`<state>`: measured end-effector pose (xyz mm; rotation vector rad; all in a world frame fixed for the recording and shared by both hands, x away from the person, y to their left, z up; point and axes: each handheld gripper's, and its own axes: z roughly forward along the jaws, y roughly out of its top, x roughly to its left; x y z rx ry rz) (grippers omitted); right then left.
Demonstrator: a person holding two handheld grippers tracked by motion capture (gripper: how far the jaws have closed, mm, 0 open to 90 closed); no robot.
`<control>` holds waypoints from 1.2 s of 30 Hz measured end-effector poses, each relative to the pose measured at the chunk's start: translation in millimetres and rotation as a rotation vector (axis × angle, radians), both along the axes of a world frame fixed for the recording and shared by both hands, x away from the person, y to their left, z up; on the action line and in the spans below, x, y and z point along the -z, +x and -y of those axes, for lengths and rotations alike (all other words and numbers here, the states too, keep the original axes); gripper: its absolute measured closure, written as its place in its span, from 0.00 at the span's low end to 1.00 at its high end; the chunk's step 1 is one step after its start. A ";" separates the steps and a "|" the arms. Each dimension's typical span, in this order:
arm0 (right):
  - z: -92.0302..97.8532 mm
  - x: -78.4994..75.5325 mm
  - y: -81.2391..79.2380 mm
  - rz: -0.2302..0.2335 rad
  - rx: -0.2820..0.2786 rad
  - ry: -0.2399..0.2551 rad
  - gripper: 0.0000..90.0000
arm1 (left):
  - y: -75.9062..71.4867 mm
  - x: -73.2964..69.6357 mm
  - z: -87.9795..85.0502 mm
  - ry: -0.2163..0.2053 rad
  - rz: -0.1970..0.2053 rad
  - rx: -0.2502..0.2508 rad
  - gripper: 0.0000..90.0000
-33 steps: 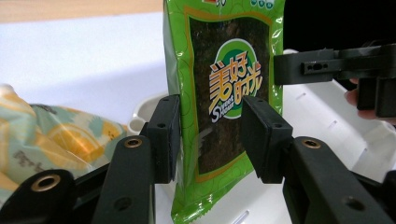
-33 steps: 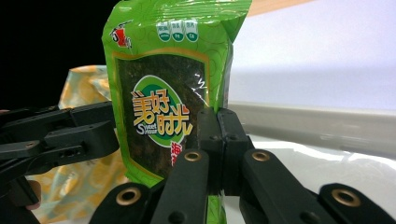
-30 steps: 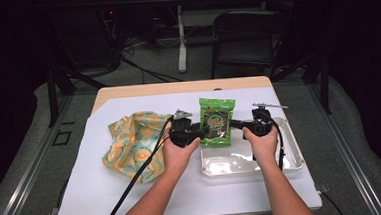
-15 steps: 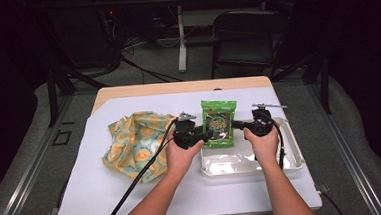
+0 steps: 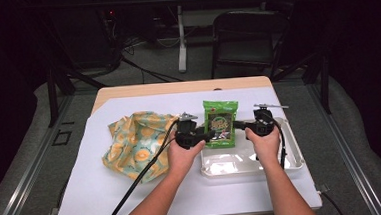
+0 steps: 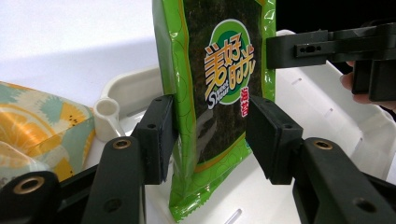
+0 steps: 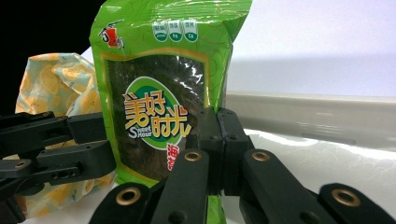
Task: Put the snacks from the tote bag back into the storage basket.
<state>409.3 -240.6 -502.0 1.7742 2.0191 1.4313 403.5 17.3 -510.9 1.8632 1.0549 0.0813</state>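
Right gripper (image 5: 237, 125) is holding the green packet (image 5: 221, 122) upright by its side edge, jaws pinched together on the film, above the far left end of the white tray (image 5: 292, 157). Left gripper (image 5: 211, 135) is sitting at the packet's other edge; its jaws have just been opening and are standing apart, packet between the pads (image 6: 161, 130) but looking loose. Judgement: a handover is finishing, left letting go. Next move calls for the left to back clear without snagging, while the right is lowering the packet into the tray. A yellow cloth (image 5: 135, 143) is lying on the white tabletop (image 5: 88, 194). Beyond: dark room, a chair (image 5: 247, 39), cables.
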 end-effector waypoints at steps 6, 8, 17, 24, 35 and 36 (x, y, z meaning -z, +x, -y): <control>1.0 1.1 0.0 -0.001 0.004 -0.002 1.00 | 0.6 2.7 1.6 0.013 -0.012 0.006 0.58; 1.3 1.5 0.2 -0.001 0.003 -0.006 1.00 | 0.5 4.5 3.1 0.022 -0.013 0.002 0.58; -1.2 8.5 2.8 -0.014 0.006 -0.033 1.00 | 2.1 7.8 3.1 0.059 -0.033 -0.006 0.58; -3.8 12.6 4.8 -0.011 0.013 -0.039 1.00 | -2.5 -3.2 -2.2 0.054 0.003 -0.017 0.58; -3.7 14.3 7.9 -0.010 0.024 -0.040 1.00 | -11.3 -22.0 -16.7 0.052 0.063 -0.017 0.57; -3.6 14.5 8.2 -0.012 0.024 -0.040 1.00 | -12.0 -23.1 -18.8 0.047 0.062 -0.017 0.57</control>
